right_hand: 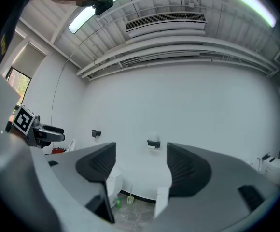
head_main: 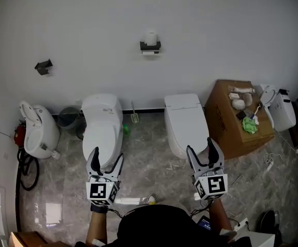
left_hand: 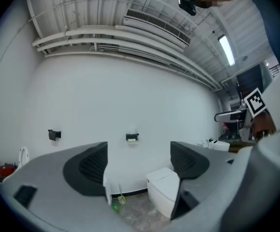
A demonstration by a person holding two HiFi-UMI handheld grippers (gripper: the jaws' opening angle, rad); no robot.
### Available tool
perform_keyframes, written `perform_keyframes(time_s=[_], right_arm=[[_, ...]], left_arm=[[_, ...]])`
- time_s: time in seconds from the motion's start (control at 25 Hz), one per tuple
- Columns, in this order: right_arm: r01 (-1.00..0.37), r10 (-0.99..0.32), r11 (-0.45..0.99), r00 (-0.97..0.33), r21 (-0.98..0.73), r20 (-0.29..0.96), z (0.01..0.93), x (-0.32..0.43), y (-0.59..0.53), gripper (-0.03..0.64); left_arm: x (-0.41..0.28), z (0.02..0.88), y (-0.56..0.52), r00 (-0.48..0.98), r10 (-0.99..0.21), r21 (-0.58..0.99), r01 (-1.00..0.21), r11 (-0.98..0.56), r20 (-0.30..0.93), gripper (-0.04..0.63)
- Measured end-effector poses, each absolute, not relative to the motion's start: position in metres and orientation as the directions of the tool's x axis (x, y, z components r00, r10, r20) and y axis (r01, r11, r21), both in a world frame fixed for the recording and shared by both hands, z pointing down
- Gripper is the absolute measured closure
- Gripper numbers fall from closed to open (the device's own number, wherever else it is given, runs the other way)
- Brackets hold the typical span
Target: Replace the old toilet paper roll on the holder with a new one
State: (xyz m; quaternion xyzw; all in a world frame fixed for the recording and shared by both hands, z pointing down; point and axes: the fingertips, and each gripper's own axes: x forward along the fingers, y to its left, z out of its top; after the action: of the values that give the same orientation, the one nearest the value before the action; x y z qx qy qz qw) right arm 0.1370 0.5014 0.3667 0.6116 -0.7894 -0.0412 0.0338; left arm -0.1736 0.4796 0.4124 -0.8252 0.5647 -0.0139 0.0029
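1. Two grippers pointed level in the head view, the left gripper (head_main: 108, 157) and the right gripper (head_main: 200, 152), both with jaws spread and nothing between them. The toilet paper roll (head_main: 150, 37) sat on the holder (head_main: 150, 47), mounted on the white wall well beyond the tips and roughly between the pair. A cardboard box (head_main: 226, 122) stood ahead and to the right of the right gripper. It carried small pale items, and whether a fresh roll lay among them could not be told.

2. In the left gripper view, the left gripper (left_hand: 139, 164) stood released. Its pads were bare, and the holder (left_hand: 132, 137) showed far ahead through the gap, just left of its middle.

3. In the right gripper view, the right gripper (right_hand: 141, 170) was likewise slack and empty. The holder (right_hand: 153, 143) and its roll (right_hand: 153, 137) appeared far ahead in the gap, slightly right of centre. The approach had likely not begun. It would go best with one gripper kept level and wide until the roll was centred between the pads. That gripper should then close gently on the soft sides to avoid crushing it. The other gripper should stay free for the replacement.
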Motion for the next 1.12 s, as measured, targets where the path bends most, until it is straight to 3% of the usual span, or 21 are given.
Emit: perform_keyframes(time_s=[0.12,0.2,1.12], right_arm=[[-0.962,-0.964,0.264,-0.261,0.074,0.045,0.377,0.137,0.500,0.184],[-0.963,-0.964,0.264,-0.261,0.060,0.058,0.380,0.137,0.497,0.143],[-0.956,-0.960,0.271,-0.259,0.113,0.109,0.397,0.112,0.465,0.141]], left_arm=[[-0.171,0.422,0.478,0.399,-0.916,-0.018,-0.916,-0.400,0.052,0.146],[-0.171,0.424,0.478,0.408,-0.911,-0.024,-0.912,-0.410,0.062,0.123],[-0.205,0.434,0.457,0.394,-0.915,-0.054,-0.916,-0.399,0.084,0.124]])
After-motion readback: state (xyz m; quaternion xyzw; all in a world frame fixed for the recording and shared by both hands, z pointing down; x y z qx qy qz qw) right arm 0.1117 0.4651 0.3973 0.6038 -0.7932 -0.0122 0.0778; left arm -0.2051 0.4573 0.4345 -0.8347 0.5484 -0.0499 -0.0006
